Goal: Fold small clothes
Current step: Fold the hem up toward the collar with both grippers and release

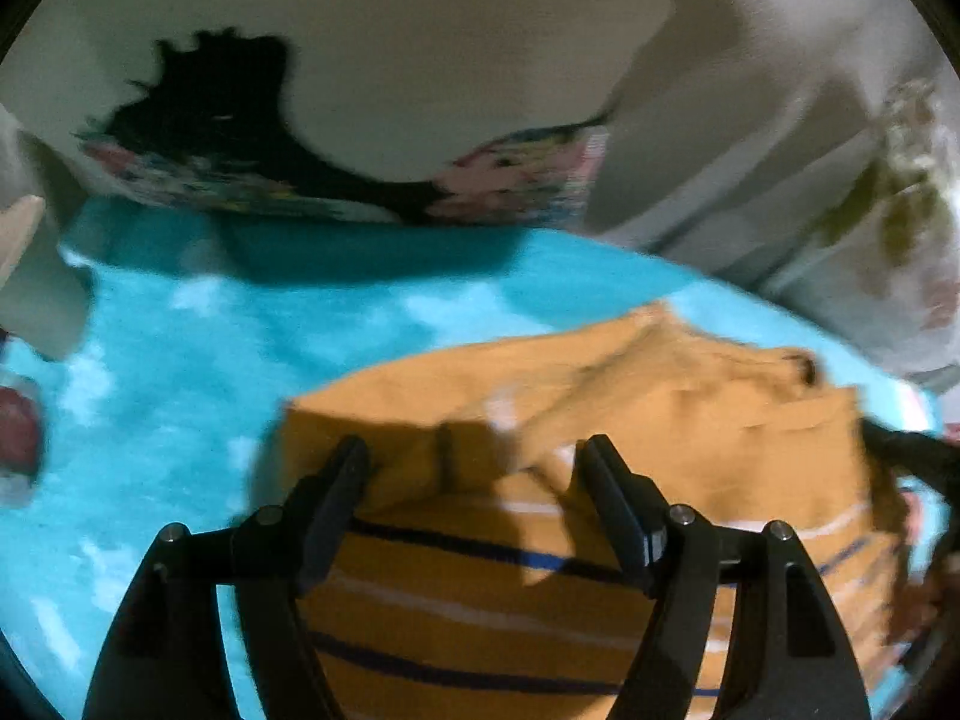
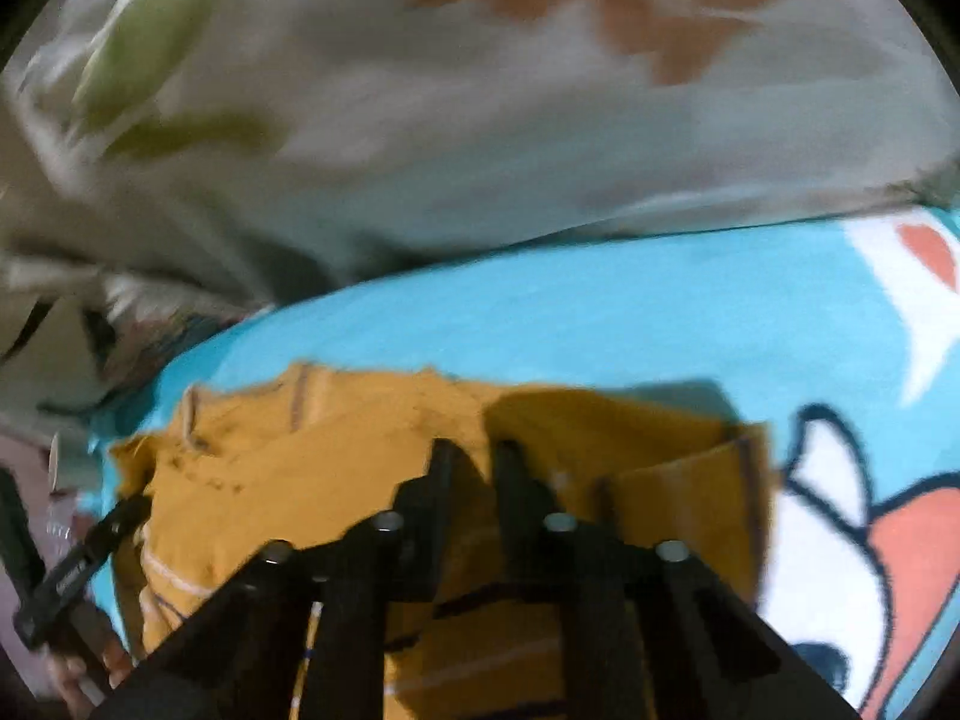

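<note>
**Left wrist and right wrist: mustard shirt mid-fold on the blue blanket**

Left wrist view first. The left gripper hangs low over a small mustard shirt with thin navy and white stripes, which lies on a turquoise blanket. Its two fingers stand wide apart with nothing between them; the left fingertip sits at the shirt's near-left edge, where a flap of plain mustard cloth is turned over the striped part. I judge the spread suits pressing or reaching for that edge rather than pinching it. The stripes run across the picture, so the shirt's long axis seems to run away from the camera, toward a white patterned quilt at the far right. A patterned cushion with a dark printed shape lies beyond the blanket. The tip of the other tool shows at the right edge, beside the shirt.

Right wrist view next. The right gripper rests on the same shirt, fingers drawn close with only a narrow gap; a ridge of mustard cloth rises just at the tips, but blur keeps me from telling whether it is pinched. A folded sleeve or side panel lies doubled over at the right, probably brought inward to narrow the garment. The neckline points away to the upper left, toward the quilt. The blanket's cartoon print shows at the right. The left gripper's finger reaches in at the shirt's left edge.
</note>
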Available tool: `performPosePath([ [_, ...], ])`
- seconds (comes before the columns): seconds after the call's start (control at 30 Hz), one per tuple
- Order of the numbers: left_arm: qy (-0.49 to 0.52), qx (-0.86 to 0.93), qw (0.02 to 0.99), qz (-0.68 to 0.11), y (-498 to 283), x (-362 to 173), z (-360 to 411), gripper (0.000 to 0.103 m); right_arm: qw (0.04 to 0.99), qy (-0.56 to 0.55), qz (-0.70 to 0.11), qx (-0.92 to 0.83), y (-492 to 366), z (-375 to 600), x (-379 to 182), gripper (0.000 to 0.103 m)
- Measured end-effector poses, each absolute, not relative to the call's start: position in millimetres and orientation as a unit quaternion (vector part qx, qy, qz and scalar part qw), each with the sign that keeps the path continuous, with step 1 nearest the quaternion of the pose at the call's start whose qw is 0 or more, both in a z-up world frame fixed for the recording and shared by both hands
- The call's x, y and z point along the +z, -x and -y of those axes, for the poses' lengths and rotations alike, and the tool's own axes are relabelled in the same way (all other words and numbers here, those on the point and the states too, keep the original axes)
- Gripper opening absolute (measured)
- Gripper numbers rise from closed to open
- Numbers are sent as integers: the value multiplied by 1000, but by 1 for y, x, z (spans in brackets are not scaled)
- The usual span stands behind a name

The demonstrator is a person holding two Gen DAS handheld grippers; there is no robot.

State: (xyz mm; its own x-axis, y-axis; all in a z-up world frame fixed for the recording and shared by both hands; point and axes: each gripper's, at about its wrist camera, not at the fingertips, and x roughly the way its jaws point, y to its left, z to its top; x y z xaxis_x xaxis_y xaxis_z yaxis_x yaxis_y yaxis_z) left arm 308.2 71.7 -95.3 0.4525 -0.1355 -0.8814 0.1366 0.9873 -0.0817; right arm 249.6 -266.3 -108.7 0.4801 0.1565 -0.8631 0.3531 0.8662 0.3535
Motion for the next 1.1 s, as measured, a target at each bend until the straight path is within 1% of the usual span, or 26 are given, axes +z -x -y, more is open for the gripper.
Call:
performPosePath([
  [0.07, 17, -77, 848, -525, -312, -103, -84, 73, 824, -239, -509, -73, -250, 268, -106, 5],
  [0.1, 19, -75, 850, -522, -312, -103, -89, 73, 826, -215, -513, -93, -250, 268, -104, 10],
  [0.13, 16, -75, 850, -520, -312, -103, -90, 73, 825, -193, -519, -115, -248, 270, -102, 20],
  [0.17, 13, -79, 851, -520, -313, -103, -92, 73, 821, -184, -523, -138, -248, 275, -103, 42],
  [0.27, 24, -85, 852, -517, -316, -101, -102, 73, 813, -234, -510, -154, -236, 298, -99, 43],
  [0.3, 37, -78, 852, -517, -318, -100, -109, 73, 816, -237, -504, -157, -232, 300, -94, 45],
  [0.33, 54, -60, 850, -520, -321, -100, -120, 76, 821, -235, -496, -156, -226, 301, -86, 45],
  [0.37, 81, -53, 844, -528, -321, -100, -136, 79, 826, -229, -491, -154, -221, 300, -79, 45],
  [0.4, 132, -57, 831, -537, -323, -104, -153, 79, 831, -222, -487, -152, -216, 296, -74, 47],
  [0.47, 180, -65, 824, -533, -322, -100, -173, 79, 839, -202, -483, -147, -206, 287, -65, 50],
  [0.53, 168, -58, 828, -531, -315, -93, -178, 79, 846, -186, -480, -141, -197, 278, -59, 50],
  [0.63, 133, -52, 849, -509, -290, -71, -178, 79, 857, -161, -473, -125, -178, 262, -51, 51],
  [0.77, 79, -30, 884, -459, -236, -29, -168, 79, 868, -143, -467, -95, -163, 236, -43, 58],
  [0.83, 61, -11, 900, -431, -208, -7, -163, 80, 869, -144, -467, -79, -158, 220, -46, 58],
  [0.9, 48, 9, 915, -399, -184, 12, -151, 84, 870, -146, -467, -61, -143, 212, -42, 58],
  [0.97, 39, 25, 935, -351, -147, 37, -147, 99, 870, -142, -469, -52, -129, 207, -37, 58],
  [1.0, 34, 29, 943, -330, -135, 44, -138, 102, 871, -136, -470, -47, -117, 205, -35, 58],
  [1.1, 25, 29, 959, -279, -92, 69, -122, 103, 875, -116, -468, -40, -91, 202, -27, 58],
])
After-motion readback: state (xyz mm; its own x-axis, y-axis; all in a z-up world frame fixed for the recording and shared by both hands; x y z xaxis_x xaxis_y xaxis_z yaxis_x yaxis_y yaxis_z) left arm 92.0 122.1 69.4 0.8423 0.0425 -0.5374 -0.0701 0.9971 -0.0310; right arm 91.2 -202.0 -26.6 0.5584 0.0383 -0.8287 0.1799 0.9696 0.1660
